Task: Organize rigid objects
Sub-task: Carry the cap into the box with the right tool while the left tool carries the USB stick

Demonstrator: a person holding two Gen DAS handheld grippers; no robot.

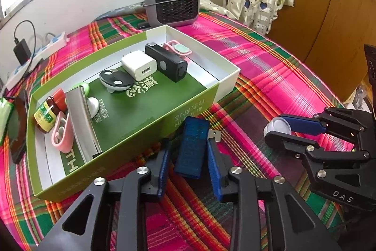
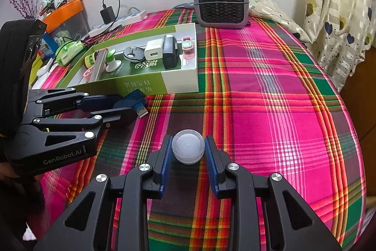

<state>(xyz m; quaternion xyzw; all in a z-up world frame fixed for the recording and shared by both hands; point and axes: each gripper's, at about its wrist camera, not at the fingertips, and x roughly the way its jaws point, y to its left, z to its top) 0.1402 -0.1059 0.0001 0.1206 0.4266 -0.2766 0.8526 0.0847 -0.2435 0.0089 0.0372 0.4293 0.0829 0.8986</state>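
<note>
In the left wrist view my left gripper (image 1: 188,145) is shut on a blue translucent USB adapter (image 1: 191,157), whose metal plug points right, just in front of the green and white box (image 1: 195,107). The box holds several things: a black device (image 1: 166,62), a white charger (image 1: 138,67), a silver bar (image 1: 81,121) and a small red-lidded jar (image 1: 48,107). To the right, my right gripper (image 1: 277,129) is shut on a white round cap (image 1: 279,125). In the right wrist view the cap (image 2: 188,148) sits between the blue pads (image 2: 165,157), with the left gripper (image 2: 127,107) off to the left.
A grey fan heater (image 2: 221,1) stands behind the box on the plaid cloth (image 2: 270,98). A white power strip (image 2: 122,20) with a black charger lies at the back left. Clutter and an orange bin (image 2: 65,11) sit left; curtain (image 2: 340,15) and wooden cabinet (image 1: 329,4) stand right.
</note>
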